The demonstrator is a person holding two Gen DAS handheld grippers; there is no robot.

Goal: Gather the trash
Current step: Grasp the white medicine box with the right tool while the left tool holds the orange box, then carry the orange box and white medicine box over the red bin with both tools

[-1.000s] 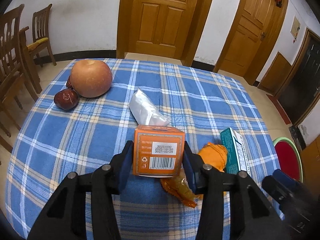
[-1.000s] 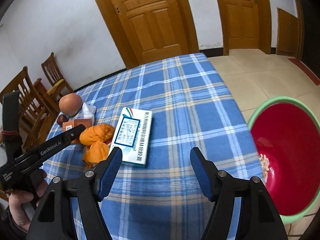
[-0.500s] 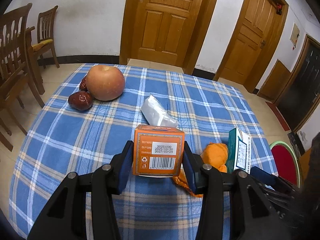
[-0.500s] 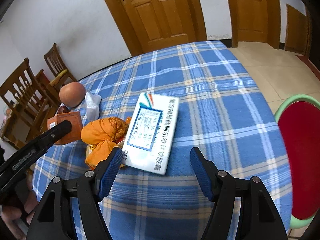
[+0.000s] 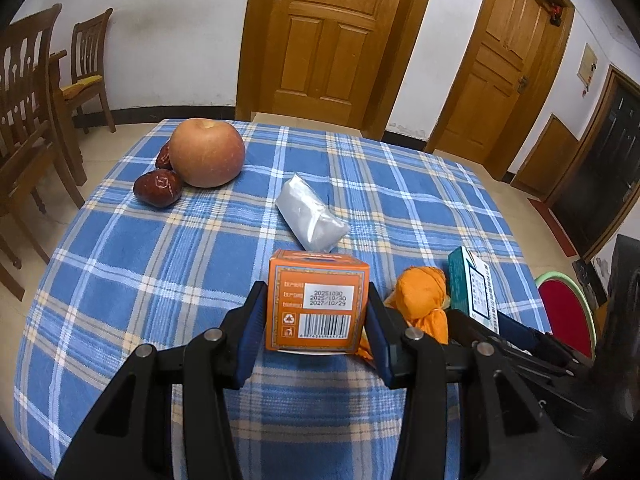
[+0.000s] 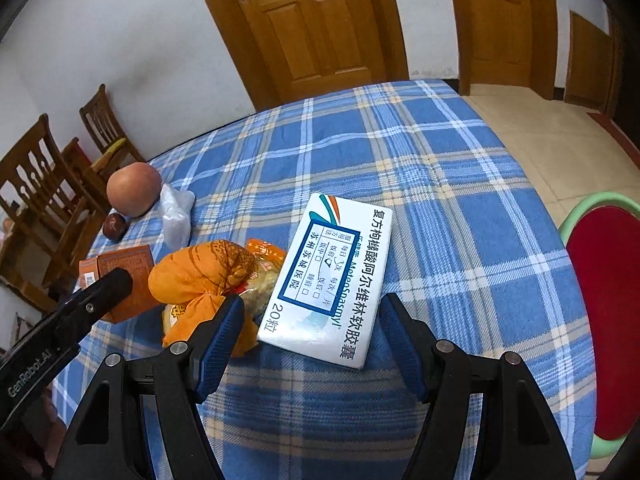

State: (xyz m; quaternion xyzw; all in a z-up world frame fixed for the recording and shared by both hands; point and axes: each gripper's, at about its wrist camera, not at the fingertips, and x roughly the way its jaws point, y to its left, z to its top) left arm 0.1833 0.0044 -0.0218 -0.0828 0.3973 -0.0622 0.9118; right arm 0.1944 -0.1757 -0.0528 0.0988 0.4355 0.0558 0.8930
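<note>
While the left gripper (image 5: 316,322) pinches the orange box (image 5: 318,300) between its blue pads, an orange wrapper (image 5: 424,300) lies just right of that box, crowding the right-hand finger. Beyond the box sits a crumpled white plastic bag (image 5: 310,220), and farther off to its left an apple (image 5: 206,152) touches two dried red dates (image 5: 158,188). Everything lies on the blue plaid tablecloth (image 5: 120,260).

From the right wrist, the right gripper (image 6: 310,340) hovers with fingers spread wide, its gap lined up with the near end of a white medicine box (image 6: 332,280); the orange wrapper presses against this box's left edge and sits right in front of the left finger. That view shows the medicine box's printed face and the red basin (image 6: 604,312) with a green rim beyond the table's right edge; the left wrist sees only the box's teal side (image 5: 472,288).

Orange-box label: "2025/10/30", "2027/10/29", plus a barcode. Medicine box: "20粒", "苏州苏城医院". The left gripper's arm reads "GenRobot.AI".
</note>
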